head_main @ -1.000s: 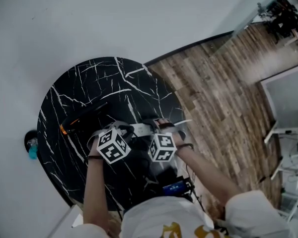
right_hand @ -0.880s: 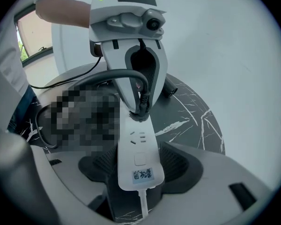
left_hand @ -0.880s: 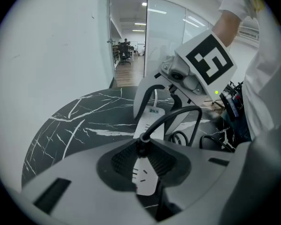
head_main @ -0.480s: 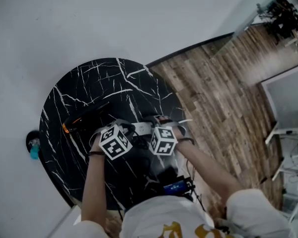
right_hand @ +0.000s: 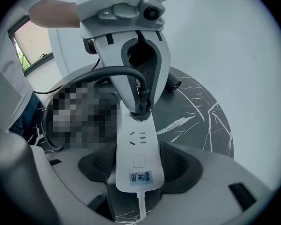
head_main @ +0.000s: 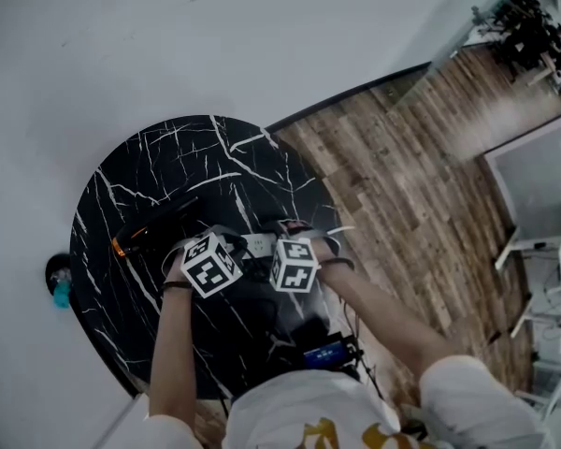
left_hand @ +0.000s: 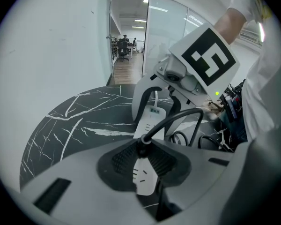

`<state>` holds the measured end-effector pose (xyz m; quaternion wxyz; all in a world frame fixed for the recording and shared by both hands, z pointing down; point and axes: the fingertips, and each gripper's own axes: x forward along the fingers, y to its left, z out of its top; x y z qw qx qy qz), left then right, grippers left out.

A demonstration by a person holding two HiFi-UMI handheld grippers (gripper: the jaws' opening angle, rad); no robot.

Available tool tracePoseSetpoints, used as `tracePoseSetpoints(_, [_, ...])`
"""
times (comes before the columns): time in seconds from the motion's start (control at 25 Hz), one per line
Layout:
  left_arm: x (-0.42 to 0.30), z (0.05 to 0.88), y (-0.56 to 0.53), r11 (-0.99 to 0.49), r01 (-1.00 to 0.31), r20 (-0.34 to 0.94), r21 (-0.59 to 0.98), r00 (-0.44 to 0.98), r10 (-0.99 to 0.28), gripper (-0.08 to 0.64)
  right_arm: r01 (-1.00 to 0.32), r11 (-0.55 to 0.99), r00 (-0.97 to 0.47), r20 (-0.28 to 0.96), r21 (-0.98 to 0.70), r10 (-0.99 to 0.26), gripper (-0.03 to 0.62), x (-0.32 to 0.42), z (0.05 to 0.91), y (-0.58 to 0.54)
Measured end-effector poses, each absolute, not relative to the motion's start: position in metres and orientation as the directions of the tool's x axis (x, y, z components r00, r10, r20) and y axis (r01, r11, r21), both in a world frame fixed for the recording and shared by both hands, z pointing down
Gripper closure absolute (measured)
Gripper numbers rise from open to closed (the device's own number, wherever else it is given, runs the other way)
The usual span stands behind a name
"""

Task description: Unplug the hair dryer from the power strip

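**Both tools clamped, plug in its socket**

Nearest the person, the two tools meet tip to tip over the one white power strip (right_hand: 136, 144), which lies flat on the worktop (head_main: 168, 157) between them.

The right tool (right_hand: 139, 165) holds the strip's labelled end, with a dark pad pressed against each long side. The strip's thin white lead (right_hand: 141, 205) runs out under that tool.

On the strip, just beyond the pads, come one square button (right_hand: 139, 161) and one free set of socket holes (right_hand: 136, 137).

Next along is the single black plug (right_hand: 140, 108), seated in the strip at its other end. The left tool (left_hand: 143, 153) is narrowed onto it, its ribbed pads gripping the plug from both sides. One black cord (right_hand: 107, 71) arches up out of the plug and bends away toward the person's side.

Farther off, beyond the left tool, one hair dryer (head_main: 154, 223) lies on the black, white-veined worktop. It is dark with an orange end and sits well apart from the strip.

Past the worktop's round edge is wood-plank floor (head_main: 402, 176).

The count is two tools, one strip, one plug and one dryer.
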<state>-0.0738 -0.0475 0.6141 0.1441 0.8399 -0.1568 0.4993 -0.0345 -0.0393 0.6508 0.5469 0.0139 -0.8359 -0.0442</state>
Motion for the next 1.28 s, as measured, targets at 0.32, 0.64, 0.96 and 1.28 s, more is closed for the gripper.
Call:
tracePoseSetpoints(0.32, [-0.0731, 0.6137, -0.0494, -0.915, -0.403, 0.876, 0.019, 0.448, -0.180, 0.497, -0.002, 0.999, -0.324, 0.945, 0.043, -0.041, 0.329, -0.0346, 0.6520, -0.0409])
tracePoseSetpoints(0.64, [-0.0756, 0.6155, -0.0495, -0.904, -0.407, 0.889, 0.135, 0.452, -0.071, 0.500, 0.022, 0.999, -0.337, 0.941, 0.045, -0.035, 0.325, -0.0375, 0.6501, -0.0402])
tracePoseSetpoints(0.96, [-0.0753, 0.6130, -0.0463, -0.918, -0.394, 0.904, 0.052, 0.410, -0.124, 0.502, 0.009, 1.000, -0.348, 0.938, 0.003, 0.001, 0.325, -0.0385, 0.6510, -0.0398])
tracePoseSetpoints(1.28, [-0.0757, 0.6114, -0.0501, -0.891, -0.413, 0.883, 0.189, 0.469, -0.030, 0.499, 0.010, 1.000, -0.339, 0.941, -0.001, 0.004, 0.325, -0.0355, 0.6505, -0.0394])
